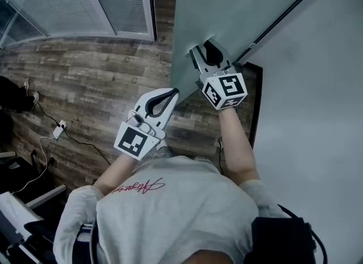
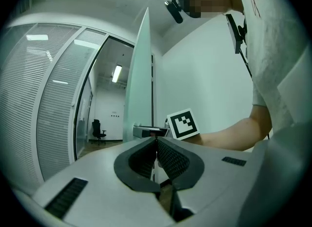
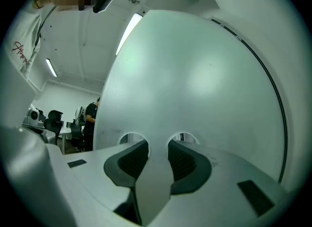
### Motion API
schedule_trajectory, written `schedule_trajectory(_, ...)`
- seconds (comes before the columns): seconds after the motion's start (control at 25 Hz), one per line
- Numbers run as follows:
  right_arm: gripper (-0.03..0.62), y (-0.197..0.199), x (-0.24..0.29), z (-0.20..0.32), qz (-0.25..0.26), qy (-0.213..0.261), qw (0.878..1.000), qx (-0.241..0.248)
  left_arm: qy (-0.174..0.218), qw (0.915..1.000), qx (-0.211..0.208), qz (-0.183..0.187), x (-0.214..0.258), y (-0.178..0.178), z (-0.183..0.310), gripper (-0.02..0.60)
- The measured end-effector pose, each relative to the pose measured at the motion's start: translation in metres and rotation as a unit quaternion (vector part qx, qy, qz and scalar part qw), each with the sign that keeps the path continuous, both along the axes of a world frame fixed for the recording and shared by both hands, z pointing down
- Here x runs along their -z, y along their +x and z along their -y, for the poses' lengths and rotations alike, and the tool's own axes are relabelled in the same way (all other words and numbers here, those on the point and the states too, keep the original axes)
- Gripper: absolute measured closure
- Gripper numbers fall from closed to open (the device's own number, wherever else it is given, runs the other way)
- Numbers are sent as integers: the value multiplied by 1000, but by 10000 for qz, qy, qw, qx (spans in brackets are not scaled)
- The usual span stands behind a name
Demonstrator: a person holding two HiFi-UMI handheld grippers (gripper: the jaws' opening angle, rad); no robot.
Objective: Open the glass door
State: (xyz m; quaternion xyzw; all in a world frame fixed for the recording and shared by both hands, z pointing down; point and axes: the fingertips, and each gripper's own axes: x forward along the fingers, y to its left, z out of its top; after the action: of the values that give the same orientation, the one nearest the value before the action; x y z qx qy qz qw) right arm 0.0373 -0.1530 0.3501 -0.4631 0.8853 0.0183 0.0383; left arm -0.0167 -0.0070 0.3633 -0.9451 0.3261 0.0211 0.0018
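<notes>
The right gripper (image 1: pixel 211 47) is up against the tall frosted pale-green glass door (image 1: pixel 227 7). Its tips sit at the face of the pane and its jaws stand a narrow gap apart, with only frosted surface showing through the slot between them (image 3: pixel 158 145). The left gripper (image 1: pixel 170 93) hangs lower and closer to the body, jaws closed tip to tip on nothing, its nose just beside the door's free upright edge. From the left gripper view the pane (image 2: pixel 139 74) stands edge-on ahead, thin as a blade, beyond the closed tips (image 2: pixel 156 143). The door rises right in front of the person, between the brown wood-plank floor (image 1: pixel 102 75) on the left and the plain white wall (image 1: pixel 317 115) on the right. It looks partly swung clear of its dark frame (image 1: pixel 256 104). This reads as a push rather than a grab, and doing it well comes down to where and how the force goes in. The contact should sit out toward the free edge, well away from the hinge side, so the pane turns easily. Both tips should bear squarely on the glass, since smooth frosting gives little grip and a slanted shove would likely skate sideways. The person should step with the door as it swings instead of over-reaching. The closed left gripper is well placed to catch the free edge and steady the door if it runs.
</notes>
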Motion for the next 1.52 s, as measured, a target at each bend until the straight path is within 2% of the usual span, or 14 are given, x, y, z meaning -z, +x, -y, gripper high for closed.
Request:
schedule_trajectory(0.2, 462, 17, 3, -34, -42, -19, 9997, 242, 29, 9999, 91, -56, 6, 31, -31, 565)
schedule_trajectory(0.4, 462, 41, 2, -58, -68, -44, 9987, 510, -1, 9999, 134, 36, 6, 76, -49, 565)
schedule_trajectory(0.64, 462, 67, 8, -102, -89, -8, 9970, 769, 119, 9999, -76, 27, 9, 122, -98, 565)
schedule_trajectory(1.04, 462, 117, 10, -150, -125, -52, 9905, 1372, 95, 9999, -45, -22, 11, 202, -147, 565)
schedule_trajectory(1.2, 462, 158, -15, -167, -39, -66, 9894, 1450, 90, 9993, -356, 120, -8, 245, -161, 565)
schedule_trajectory(1.36, 462, 226, -64, -180, 136, -15, 9878, 1549, 331, 9921, -1101, 501, -52, 317, -178, 565)
schedule_trajectory(1.44, 462, 233, -55, -191, 104, -24, 9876, 1564, 332, 9858, -1568, 494, -41, 326, -194, 565)
schedule_trajectory(1.52, 462, 228, -30, -202, 65, -18, 9882, 1533, 284, 9789, -1979, 412, -15, 318, -210, 565)
